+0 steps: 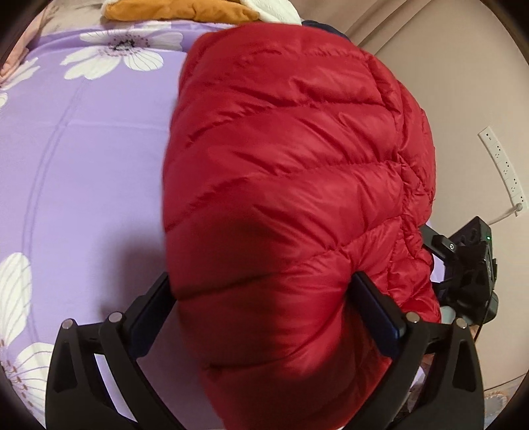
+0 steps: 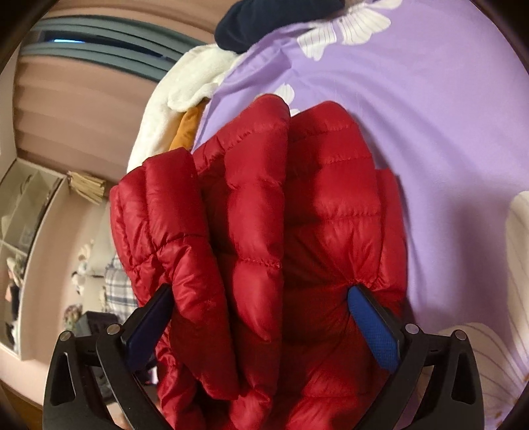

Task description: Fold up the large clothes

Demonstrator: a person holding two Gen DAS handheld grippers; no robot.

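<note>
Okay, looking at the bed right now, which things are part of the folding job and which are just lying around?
Part of the job:
- red puffer jacket, bunched up between both sets of wide-open jaws
- left gripper
- right gripper

Just lying about:
- white fleece
- orange garment
- dark navy garment
- power strip on the wall

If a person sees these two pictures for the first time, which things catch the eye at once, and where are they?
The red puffer jacket dominates: a folded, quilted bundle that fills the middle of both views, lying on the purple bedsheet with big white flowers. It bulges between the wide-spread fingers of the left gripper and of the right gripper. Beyond it, at the far edge of the bed, lie a white and mustard garment and a dark navy one.
</note>
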